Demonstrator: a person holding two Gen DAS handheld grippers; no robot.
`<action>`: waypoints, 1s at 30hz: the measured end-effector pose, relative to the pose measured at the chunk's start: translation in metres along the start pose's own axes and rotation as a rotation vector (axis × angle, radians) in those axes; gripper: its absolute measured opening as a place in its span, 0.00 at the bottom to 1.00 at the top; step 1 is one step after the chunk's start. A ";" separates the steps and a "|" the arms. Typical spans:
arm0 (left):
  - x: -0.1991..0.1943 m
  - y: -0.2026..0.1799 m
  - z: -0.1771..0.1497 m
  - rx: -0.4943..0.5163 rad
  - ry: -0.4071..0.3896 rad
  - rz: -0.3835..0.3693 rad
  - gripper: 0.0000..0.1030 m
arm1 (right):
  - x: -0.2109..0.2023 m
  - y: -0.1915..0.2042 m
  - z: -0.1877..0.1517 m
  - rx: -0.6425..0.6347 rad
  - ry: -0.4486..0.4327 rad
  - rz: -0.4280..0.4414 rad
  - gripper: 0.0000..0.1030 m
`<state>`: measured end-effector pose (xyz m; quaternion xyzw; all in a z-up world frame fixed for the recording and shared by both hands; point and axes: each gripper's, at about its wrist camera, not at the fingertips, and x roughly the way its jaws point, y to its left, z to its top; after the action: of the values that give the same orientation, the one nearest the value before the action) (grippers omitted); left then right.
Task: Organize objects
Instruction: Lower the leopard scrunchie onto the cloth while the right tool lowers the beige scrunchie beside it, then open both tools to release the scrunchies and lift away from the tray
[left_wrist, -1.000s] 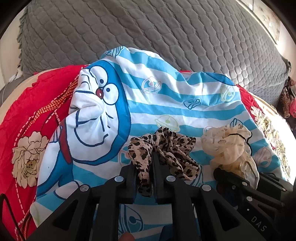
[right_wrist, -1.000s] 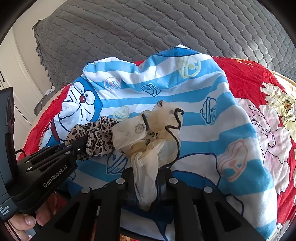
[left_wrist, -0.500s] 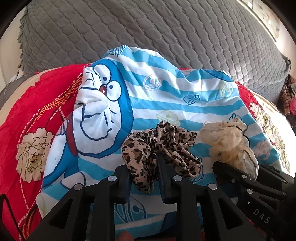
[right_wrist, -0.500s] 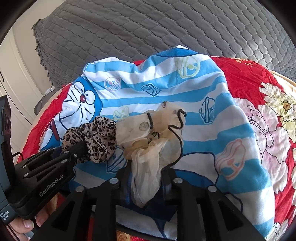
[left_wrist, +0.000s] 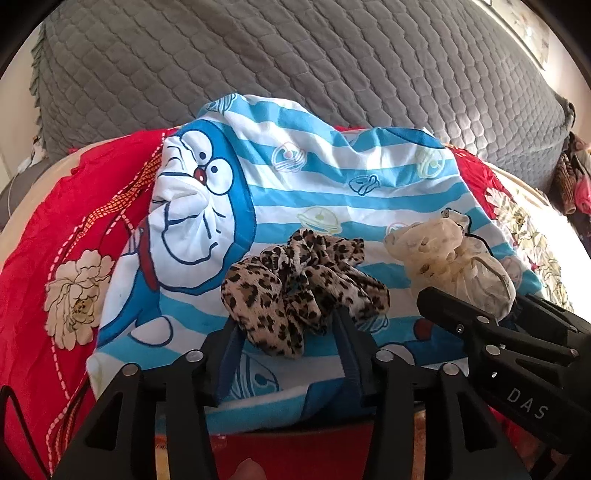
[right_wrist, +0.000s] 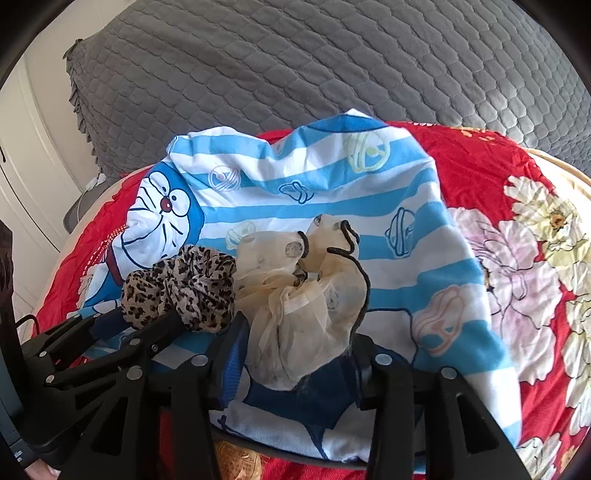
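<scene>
A leopard-print fabric piece (left_wrist: 295, 288) lies bunched on a blue-and-white striped Doraemon cloth (left_wrist: 314, 192). My left gripper (left_wrist: 288, 332) is open, its fingers spread on either side of the leopard piece's near end. A sheer cream fabric piece with black cord (right_wrist: 303, 295) lies just right of it. My right gripper (right_wrist: 295, 354) is open, its fingers apart around the cream piece's near end. The leopard piece also shows in the right wrist view (right_wrist: 184, 288), and the cream piece in the left wrist view (left_wrist: 450, 262).
The striped cloth covers a red floral quilt (right_wrist: 517, 240) on a bed. A grey quilted cover (left_wrist: 295, 55) rises behind. Some dark patterned items (left_wrist: 570, 181) sit at the far right edge. A white cabinet (right_wrist: 26, 184) stands at the left.
Both grippers were shut on their fabric pieces and have opened. The leopard and cream pieces now rest on the striped cloth between the spread fingers.
</scene>
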<state>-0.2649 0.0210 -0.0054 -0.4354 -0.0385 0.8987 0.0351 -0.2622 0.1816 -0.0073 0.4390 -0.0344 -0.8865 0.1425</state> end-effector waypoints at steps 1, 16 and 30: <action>-0.002 0.000 0.000 -0.004 -0.001 0.000 0.58 | -0.001 0.000 0.001 -0.002 0.001 -0.002 0.46; -0.037 0.005 -0.003 -0.034 -0.025 0.010 0.65 | -0.032 0.014 0.004 -0.053 0.011 -0.033 0.51; -0.076 0.000 -0.004 -0.031 -0.065 0.021 0.65 | -0.070 0.022 0.006 -0.072 -0.010 -0.038 0.57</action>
<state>-0.2146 0.0138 0.0514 -0.4068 -0.0488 0.9120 0.0177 -0.2219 0.1804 0.0546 0.4297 0.0054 -0.8919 0.1411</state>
